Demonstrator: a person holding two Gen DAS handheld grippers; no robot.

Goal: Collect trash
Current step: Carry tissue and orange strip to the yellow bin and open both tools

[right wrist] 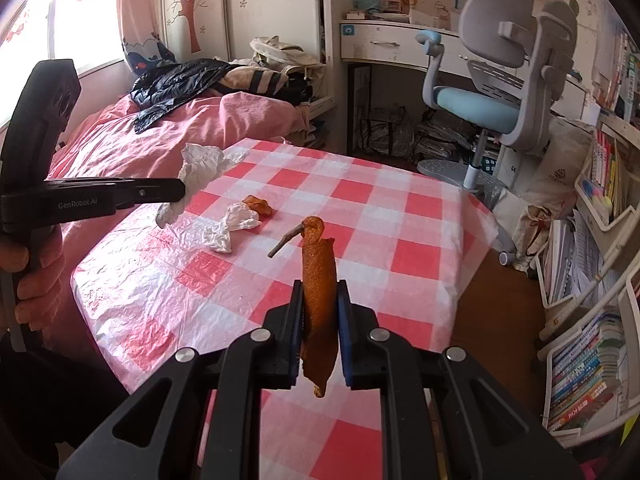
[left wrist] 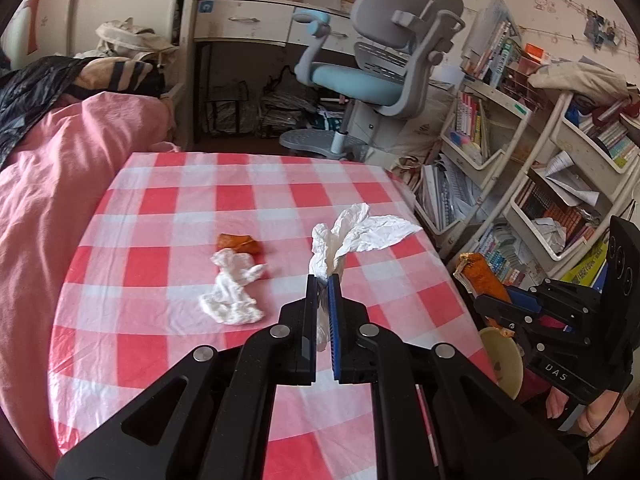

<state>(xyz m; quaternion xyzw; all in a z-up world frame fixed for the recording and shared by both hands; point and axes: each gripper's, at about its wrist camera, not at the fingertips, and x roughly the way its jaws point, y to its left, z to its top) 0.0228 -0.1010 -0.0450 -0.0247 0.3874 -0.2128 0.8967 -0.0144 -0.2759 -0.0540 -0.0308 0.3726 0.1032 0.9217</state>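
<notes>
The left gripper point(left wrist: 323, 280) pinches a crumpled white tissue point(left wrist: 352, 232) above the checked tablecloth point(left wrist: 160, 208). The right gripper point(right wrist: 319, 286) clamps a strip of orange peel point(right wrist: 318, 268), held upright off the table's right edge. Farther out, a second tissue point(left wrist: 234, 288) lies touching another peel piece point(left wrist: 240, 243). Beyond stands a desk chair point(left wrist: 384, 60).

A child's bedroom at home is showing here. A pink bed point(right wrist: 168, 136) is lying beside the checked worktop point(right wrist: 400, 216). A desk point(right wrist: 384, 46), chair point(right wrist: 492, 92) and bookshelves point(left wrist: 532, 168) are standing around.
</notes>
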